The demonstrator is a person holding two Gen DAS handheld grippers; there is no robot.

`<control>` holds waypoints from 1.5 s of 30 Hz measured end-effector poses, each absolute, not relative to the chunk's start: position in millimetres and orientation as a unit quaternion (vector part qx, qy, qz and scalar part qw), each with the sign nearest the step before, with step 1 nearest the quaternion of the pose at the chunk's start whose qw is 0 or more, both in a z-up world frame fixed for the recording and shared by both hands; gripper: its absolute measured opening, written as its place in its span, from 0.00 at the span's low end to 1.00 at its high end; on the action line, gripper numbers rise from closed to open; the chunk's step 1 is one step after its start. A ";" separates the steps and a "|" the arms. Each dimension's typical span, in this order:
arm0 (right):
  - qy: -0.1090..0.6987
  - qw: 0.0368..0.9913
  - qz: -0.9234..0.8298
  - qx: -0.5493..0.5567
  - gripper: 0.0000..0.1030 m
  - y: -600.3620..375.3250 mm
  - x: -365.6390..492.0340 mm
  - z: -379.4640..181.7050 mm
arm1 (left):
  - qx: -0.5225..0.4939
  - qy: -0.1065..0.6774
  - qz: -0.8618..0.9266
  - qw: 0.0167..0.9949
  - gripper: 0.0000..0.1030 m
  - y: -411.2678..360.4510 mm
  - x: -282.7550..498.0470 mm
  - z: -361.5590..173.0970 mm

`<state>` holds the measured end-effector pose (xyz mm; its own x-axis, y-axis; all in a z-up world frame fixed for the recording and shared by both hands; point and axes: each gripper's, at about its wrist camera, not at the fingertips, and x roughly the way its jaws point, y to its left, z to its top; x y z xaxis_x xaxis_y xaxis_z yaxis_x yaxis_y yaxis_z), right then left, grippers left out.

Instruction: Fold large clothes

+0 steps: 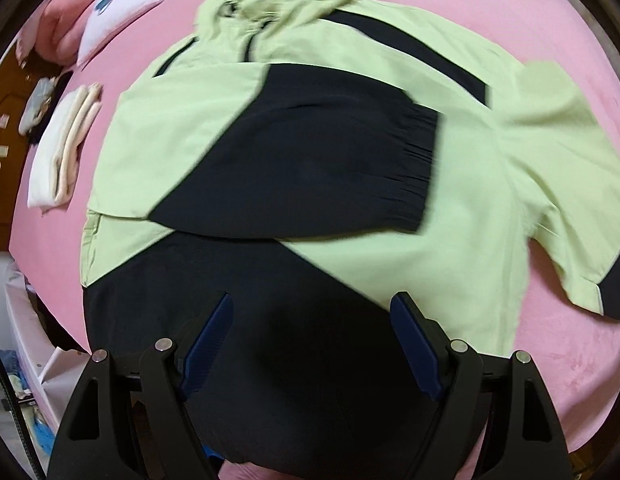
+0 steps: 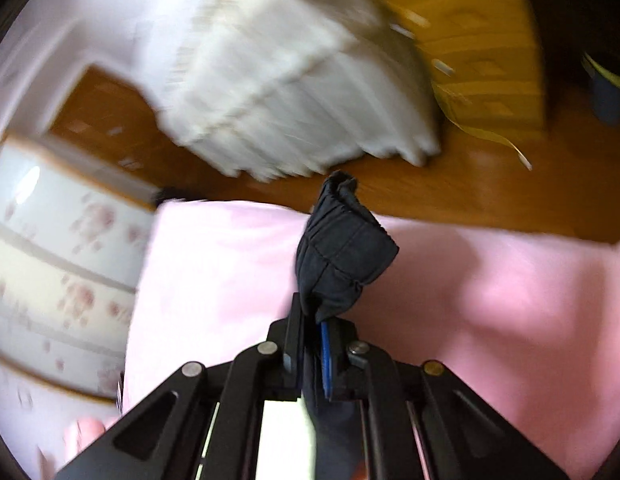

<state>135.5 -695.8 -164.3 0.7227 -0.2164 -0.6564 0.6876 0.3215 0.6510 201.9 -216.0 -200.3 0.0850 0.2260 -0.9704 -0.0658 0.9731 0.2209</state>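
Note:
A lime-green and black hooded jacket [image 1: 462,216] lies spread on the pink bed sheet [image 1: 558,12], hood at the top. One black-cuffed sleeve [image 1: 310,160] is folded across its chest. My left gripper [image 1: 310,308] hovers open over the jacket's black lower part, nothing between its blue pads. In the right wrist view my right gripper [image 2: 316,320] is shut on the jacket's other black elastic cuff [image 2: 342,248], which sticks up past the fingertips, lifted above the pink sheet [image 2: 490,280].
A stack of folded white and cream clothes [image 1: 66,148] and a pink and white pillow [image 1: 110,8] lie left of the jacket. Beyond the bed edge are a wooden floor [image 2: 430,188], a white ribbed object [image 2: 290,80] and a floral-patterned piece [image 2: 62,260].

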 end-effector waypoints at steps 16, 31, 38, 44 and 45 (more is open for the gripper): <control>0.304 0.909 -0.021 0.284 0.07 -386.6 261.9 -100.6 | 0.009 0.613 0.059 0.788 0.77 -30.0 230.1 -172.6; 0.463 0.861 0.054 0.205 0.66 -262.2 266.3 -216.3 | -0.059 0.638 -0.043 0.766 0.77 -16.7 245.1 -217.4; 0.480 0.859 0.020 0.174 0.66 -321.2 218.8 -214.9 | -0.182 0.647 -0.070 0.737 0.77 -57.9 265.7 -247.0; 0.508 0.843 -0.027 0.174 0.66 -379.2 181.3 -224.9 | -0.217 0.646 -0.031 0.731 0.77 -94.7 276.7 -267.7; 0.511 0.841 -0.030 0.174 0.66 -385.1 178.1 -226.8 | -0.211 0.644 -0.022 0.735 0.76 -100.4 277.9 -269.3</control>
<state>178.1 -385.1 -226.8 0.4762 0.1270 -0.8701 0.2282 0.9377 0.2618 277.9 -100.4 -269.3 0.1691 -0.3044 -0.9374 -0.2401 0.9097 -0.3388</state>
